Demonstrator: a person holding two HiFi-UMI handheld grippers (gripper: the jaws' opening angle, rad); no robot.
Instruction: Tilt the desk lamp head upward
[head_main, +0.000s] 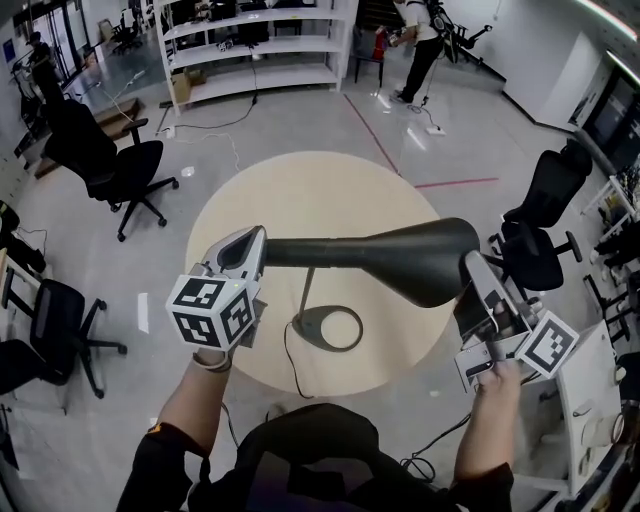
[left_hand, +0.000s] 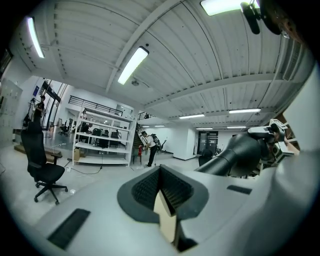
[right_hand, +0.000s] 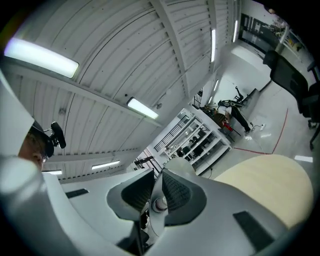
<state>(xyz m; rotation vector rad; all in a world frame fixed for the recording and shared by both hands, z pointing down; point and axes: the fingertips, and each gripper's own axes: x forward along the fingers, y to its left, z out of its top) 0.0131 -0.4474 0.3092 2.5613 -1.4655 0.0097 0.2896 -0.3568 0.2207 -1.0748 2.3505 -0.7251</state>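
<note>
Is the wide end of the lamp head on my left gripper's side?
No, the lamp head widens toward the right gripper; its narrow end meets the left gripper.

desk lamp (head_main: 410, 258): dark grey | table (head_main: 300, 200): pale beige | office chair (head_main: 110, 165): black

The lamp head (head_main: 400, 262) lies level across the near half of the worktop (head_main: 300, 195), blocking reach to the stem (head_main: 306, 292), ring base (head_main: 303, 326) and cord (head_main: 286, 355) beneath. The far half is bare. Chairs (head_main: 120, 170) stand well apart on the floor (head_main: 280, 120).
</note>
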